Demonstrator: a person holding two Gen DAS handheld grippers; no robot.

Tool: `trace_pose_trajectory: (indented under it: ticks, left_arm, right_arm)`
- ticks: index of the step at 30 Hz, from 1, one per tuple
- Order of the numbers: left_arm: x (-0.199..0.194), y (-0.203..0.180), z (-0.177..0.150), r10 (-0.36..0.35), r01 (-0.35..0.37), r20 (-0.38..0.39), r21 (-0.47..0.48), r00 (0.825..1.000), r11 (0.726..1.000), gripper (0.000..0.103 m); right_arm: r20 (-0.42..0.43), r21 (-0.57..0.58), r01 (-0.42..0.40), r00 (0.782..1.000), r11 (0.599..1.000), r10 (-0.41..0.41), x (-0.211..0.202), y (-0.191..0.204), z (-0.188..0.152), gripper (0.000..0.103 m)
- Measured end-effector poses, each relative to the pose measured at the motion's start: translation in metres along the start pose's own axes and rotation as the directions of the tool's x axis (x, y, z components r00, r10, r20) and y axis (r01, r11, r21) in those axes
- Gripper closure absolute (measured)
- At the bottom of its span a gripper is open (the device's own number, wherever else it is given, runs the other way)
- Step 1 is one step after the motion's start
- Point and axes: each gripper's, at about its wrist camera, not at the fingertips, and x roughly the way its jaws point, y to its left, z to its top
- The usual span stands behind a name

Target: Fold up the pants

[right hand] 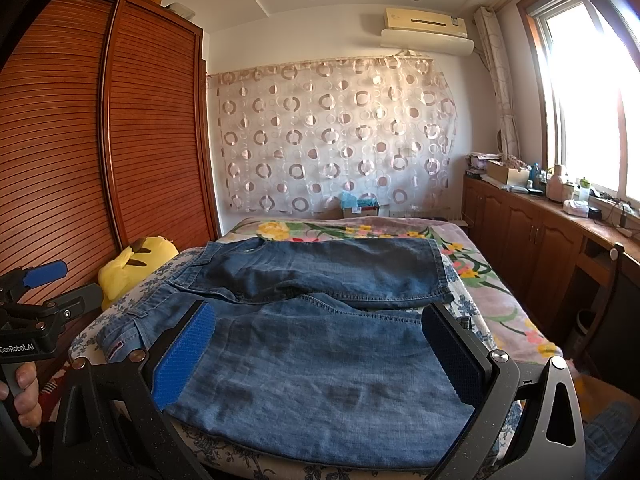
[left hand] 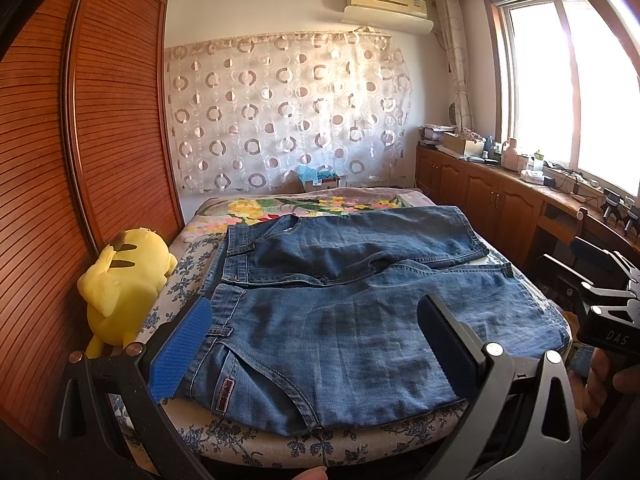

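Blue denim pants (left hand: pixel 340 252) lie spread flat on the bed (left hand: pixel 280 440), waistband at the left and both legs running to the right. My left gripper (left hand: pixel 316 344) hovers open over the near leg by the waistband and back pocket, nothing between its fingers. In the right wrist view the pants (right hand: pixel 320 272) fill the near bed, and my right gripper (right hand: pixel 320 356) stands open above the near leg, further toward the hem. Each gripper shows at the edge of the other's view: the right gripper (left hand: pixel 608 300) and the left gripper (right hand: pixel 44 296), both held in a hand.
A yellow plush toy (left hand: pixel 124 280) lies at the bed's left edge against the slatted wooden wardrobe (left hand: pixel 100 120). Wooden cabinets (left hand: pixel 480 192) topped with bottles and boxes run under the window on the right. A cardboard box (left hand: pixel 320 180) sits at the bed's far end.
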Motion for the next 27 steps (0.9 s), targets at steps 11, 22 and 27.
trace_pose_trajectory:
  ticks: [11,22,27]
  left_arm:
    - [-0.0001,-0.0003,-0.0001,0.001,-0.001,0.002,0.001,1.000,1.000,0.000]
    - [-0.0001,-0.0003,-0.0002,0.001,-0.001,0.003,0.002,1.000,1.000,0.000]
    - [0.0018,0.0002,-0.0001,0.001,-0.001,-0.008,-0.001,1.000,1.000,0.000]
  right_arm:
    - [0.001,0.000,-0.001,1.000,1.000,0.001,0.0001,0.0006,0.0003,0.000]
    - [0.000,0.001,-0.002,1.000,1.000,0.002,0.0002,0.0009,0.0002,0.000]
    - [-0.003,0.002,-0.004,1.000,1.000,0.004,0.0009,0.0020,-0.0002,0.000]
